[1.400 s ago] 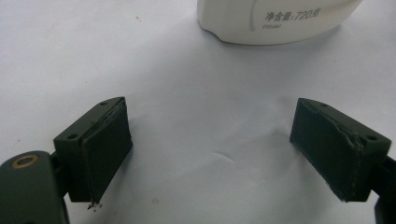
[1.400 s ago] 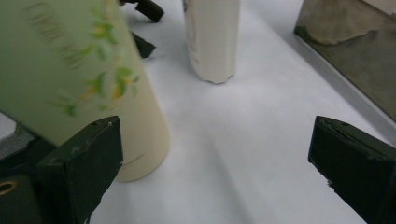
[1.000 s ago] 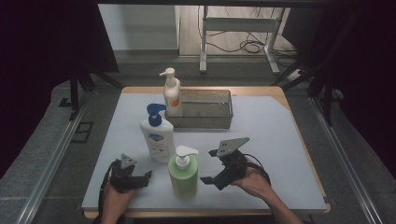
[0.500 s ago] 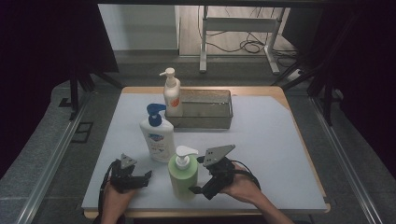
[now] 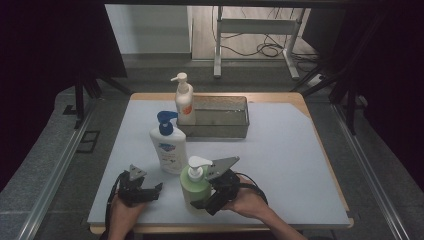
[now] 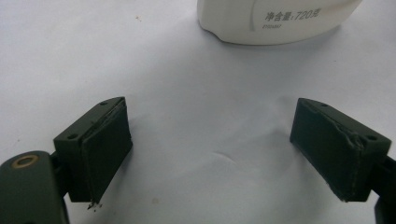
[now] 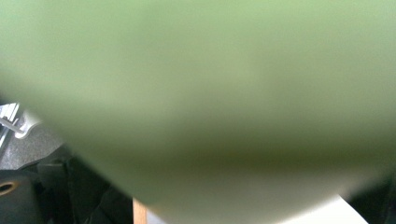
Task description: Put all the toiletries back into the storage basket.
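From the high view I see my right gripper (image 5: 212, 196) pressed against the right side of the green pump bottle (image 5: 194, 185), which stands upright near the front edge of the table (image 5: 300, 165). In the right gripper view the bottle's green wall (image 7: 201, 93) is a blur right up against the lens, and I cannot tell whether the jaws have closed on it. My left gripper (image 5: 137, 187) rests on the table near the front left corner, jaws spread wide with bare table between them (image 6: 210, 149). Just beyond them stands the white bottle with the blue pump (image 5: 167, 145), its base showing in the left gripper view (image 6: 275, 21). Behind it, a second white pump bottle (image 5: 184, 102) stands against the left end of the metal tray (image 5: 235, 131). The right half of the table lies open out to its right and front edges.
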